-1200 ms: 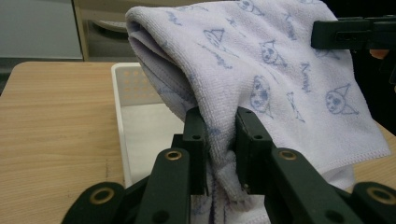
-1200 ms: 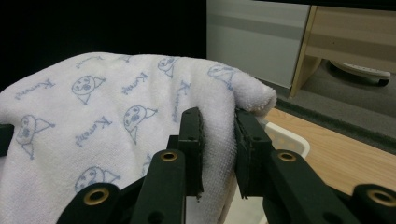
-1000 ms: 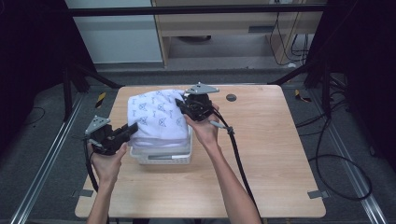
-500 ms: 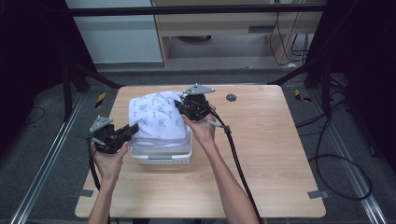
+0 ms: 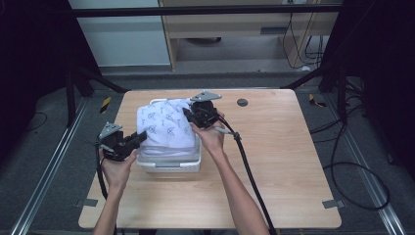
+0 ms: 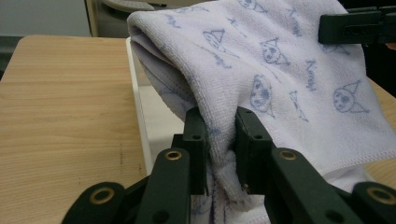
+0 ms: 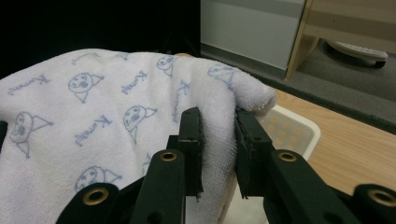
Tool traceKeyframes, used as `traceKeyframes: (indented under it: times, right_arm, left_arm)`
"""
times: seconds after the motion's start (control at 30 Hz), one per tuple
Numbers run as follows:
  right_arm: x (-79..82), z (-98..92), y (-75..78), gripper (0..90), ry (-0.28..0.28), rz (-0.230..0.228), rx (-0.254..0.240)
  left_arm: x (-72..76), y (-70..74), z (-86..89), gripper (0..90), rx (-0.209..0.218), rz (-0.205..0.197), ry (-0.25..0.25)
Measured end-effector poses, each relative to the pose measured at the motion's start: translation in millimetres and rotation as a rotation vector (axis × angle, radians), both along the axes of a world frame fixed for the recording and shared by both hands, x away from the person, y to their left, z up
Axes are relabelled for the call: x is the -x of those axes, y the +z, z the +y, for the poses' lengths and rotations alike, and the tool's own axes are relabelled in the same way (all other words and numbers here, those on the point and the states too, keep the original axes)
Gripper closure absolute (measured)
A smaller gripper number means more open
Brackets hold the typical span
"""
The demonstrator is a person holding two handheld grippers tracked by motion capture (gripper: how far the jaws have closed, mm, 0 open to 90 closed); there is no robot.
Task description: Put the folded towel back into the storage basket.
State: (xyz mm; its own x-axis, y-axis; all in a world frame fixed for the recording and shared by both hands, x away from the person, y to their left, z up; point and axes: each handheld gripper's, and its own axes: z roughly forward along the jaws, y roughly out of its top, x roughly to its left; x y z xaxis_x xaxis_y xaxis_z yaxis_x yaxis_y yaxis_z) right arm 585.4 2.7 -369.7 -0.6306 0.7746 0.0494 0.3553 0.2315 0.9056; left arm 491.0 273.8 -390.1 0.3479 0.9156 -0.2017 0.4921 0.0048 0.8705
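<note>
A white towel (image 5: pixel 164 127) with small blue cartoon prints is held folded over a white plastic basket (image 5: pixel 171 164) on the wooden table (image 5: pixel 274 161). My left gripper (image 5: pixel 139 139) is shut on the towel's near left end; in the left gripper view the towel (image 6: pixel 280 70) bunches between the jaws of that gripper (image 6: pixel 220 140). My right gripper (image 5: pixel 188 113) is shut on the far right end, and in the right gripper view the towel (image 7: pixel 107 116) is pinched in that gripper (image 7: pixel 218 140). The basket's rim (image 7: pixel 299 123) lies just beyond.
The basket's white wall (image 6: pixel 140 121) runs along bare table on the left. A small dark round spot (image 5: pixel 242 102) sits on the table's far side. Black cables (image 5: pixel 249 171) trail from the grippers toward the front edge. Cabinets and dark frame legs stand behind the table.
Both grippers have sunk a little with the towel, which now sags closer onto the basket. The grips are unchanged.
</note>
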Motion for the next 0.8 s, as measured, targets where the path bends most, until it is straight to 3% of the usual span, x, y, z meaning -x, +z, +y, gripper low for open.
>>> traceKeyframes:
  times: [0.8]
  right_arm:
    - [-9.6, -0.5, -30.4, 74.2, -0.02, 0.064, 0.059]
  left_arm:
    - [-11.3, -24.1, -10.4, 75.4, -0.064, 0.061, -0.005]
